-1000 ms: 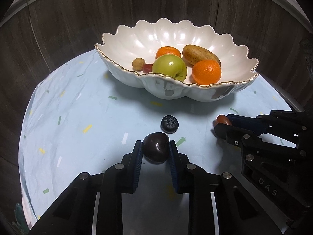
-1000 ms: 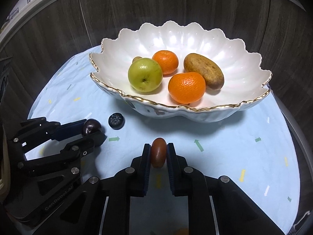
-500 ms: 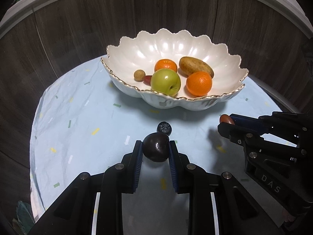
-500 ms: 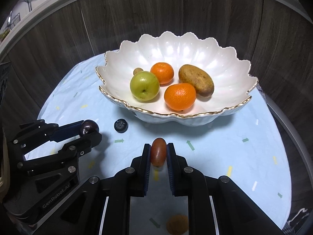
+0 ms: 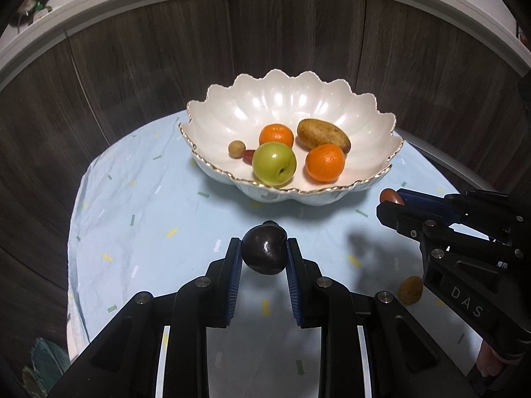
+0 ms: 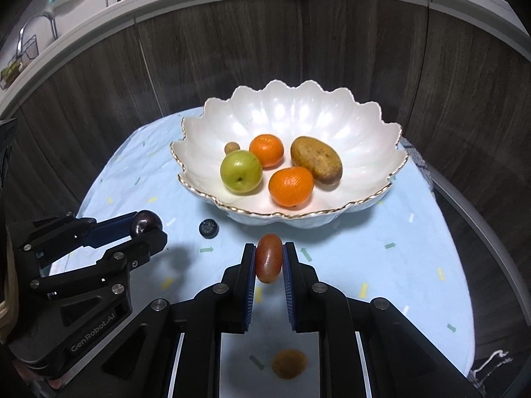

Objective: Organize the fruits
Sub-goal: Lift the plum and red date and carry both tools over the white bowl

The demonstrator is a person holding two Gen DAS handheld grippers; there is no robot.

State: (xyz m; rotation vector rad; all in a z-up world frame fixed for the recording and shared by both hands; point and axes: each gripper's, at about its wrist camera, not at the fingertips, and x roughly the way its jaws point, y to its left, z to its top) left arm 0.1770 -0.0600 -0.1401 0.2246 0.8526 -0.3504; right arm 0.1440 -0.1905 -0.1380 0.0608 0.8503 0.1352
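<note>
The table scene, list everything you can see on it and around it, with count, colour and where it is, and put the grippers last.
Bowl: one, white with a gilt scalloped rim, at the far side of the table.
Oranges: two, orange, in the bowl.
Apple: one, green, in the bowl, near its front left.
Potato-like fruit: one, brown, in the bowl, right of the oranges.
Small round fruit: one, tan, in the bowl, left.
Small red fruit: one, mostly hidden behind the apple.
Dark berry: one, blue-black, on the cloth before the bowl.
Brown fruit: one, on the cloth nearest the cameras.
Tablecloth: one, pale blue with small flecks.
Left gripper: black, shut on a dark plum.
Right gripper: black, shut on a red-brown oval fruit.
</note>
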